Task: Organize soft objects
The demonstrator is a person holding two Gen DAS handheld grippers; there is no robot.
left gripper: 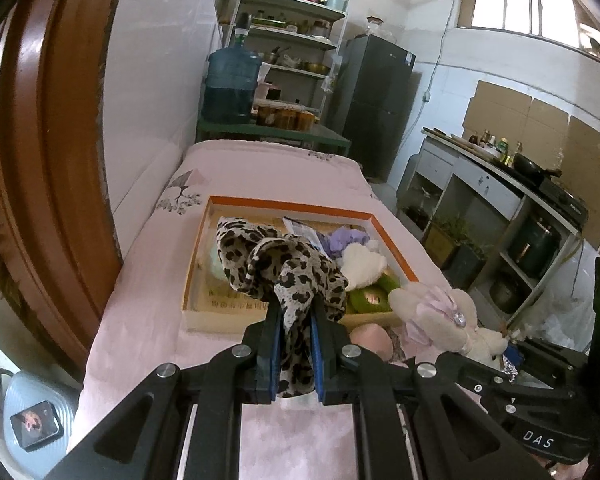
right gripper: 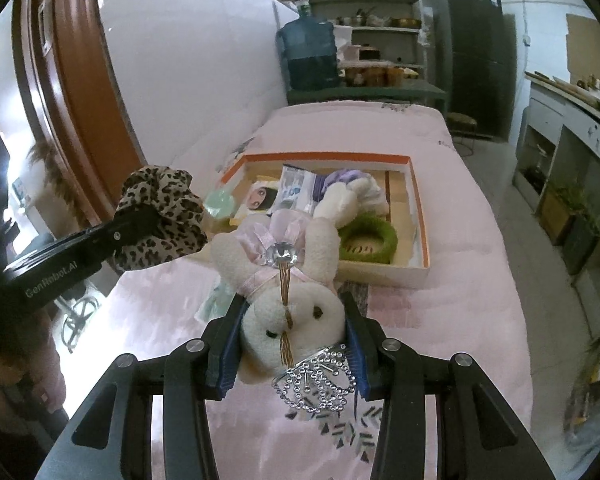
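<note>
My left gripper [left gripper: 295,312] is shut on a leopard-print cloth [left gripper: 276,268] and holds it over the near left part of the orange-rimmed box [left gripper: 292,202]; the cloth also shows in the right wrist view [right gripper: 162,216]. My right gripper [right gripper: 290,312] is shut on the head of a white plush bunny [right gripper: 288,292] with a pink bow and a beaded tiara, held above the pink bed short of the box [right gripper: 418,216]; the bunny also shows in the left wrist view [left gripper: 440,312]. In the box lie a green ring [right gripper: 366,242], a white plush [right gripper: 348,200] and a purple item [right gripper: 342,178].
The box sits on a pink bedspread [right gripper: 460,280]. A brown door frame [left gripper: 48,140] stands to the left. A blue water jug [left gripper: 230,84] and shelves [left gripper: 292,36] stand beyond the bed, a counter [left gripper: 500,184] to the right. A pink soft item [left gripper: 370,340] lies near the box.
</note>
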